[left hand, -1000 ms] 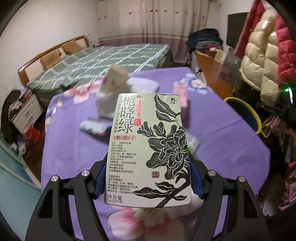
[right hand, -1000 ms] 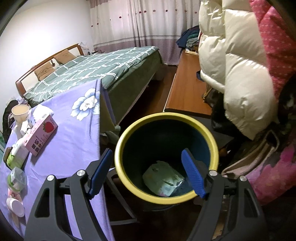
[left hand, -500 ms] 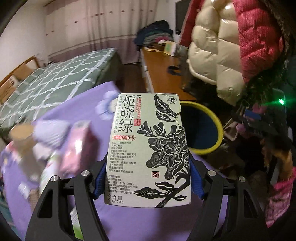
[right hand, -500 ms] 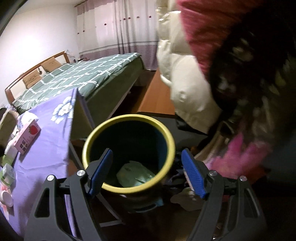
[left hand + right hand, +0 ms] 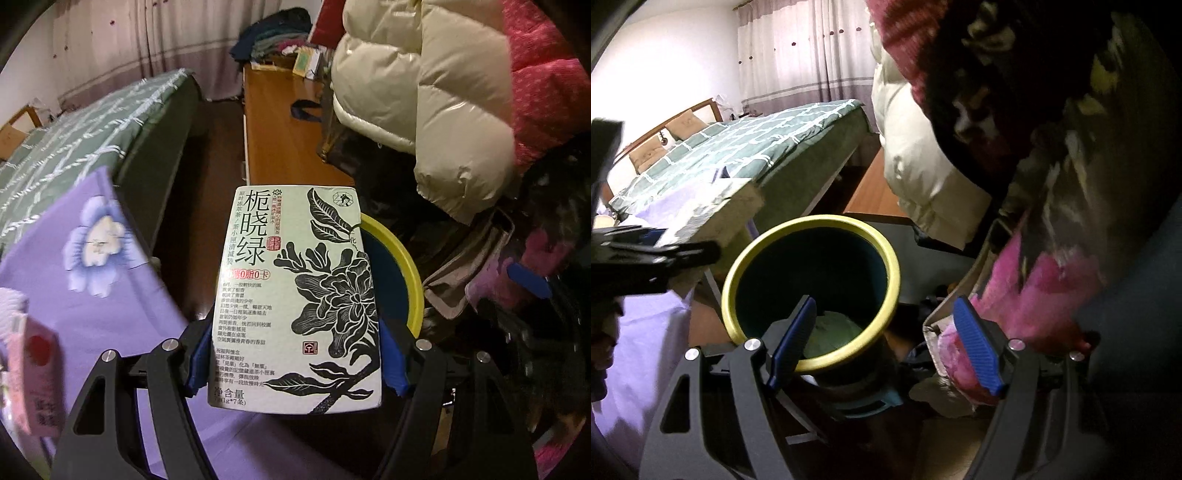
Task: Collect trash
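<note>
Between the blue-padded fingers of the left gripper (image 5: 295, 363) stands a pale green cardboard tea box (image 5: 299, 295) printed with black flowers and Chinese text, clamped upright by its lower sides. Just behind it, partly hidden, is a dark bin with a yellow rim (image 5: 404, 269), beside the purple floral tablecloth (image 5: 92, 273). The right gripper (image 5: 886, 345) hangs above that bin with jaws wide apart, holding nothing. A crumpled green wrapper (image 5: 836, 330) lies inside the bin.

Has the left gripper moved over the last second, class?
Yes. The left gripper, shut on the tea box, swung from above the purple table toward the yellow-rimmed bin.
</note>
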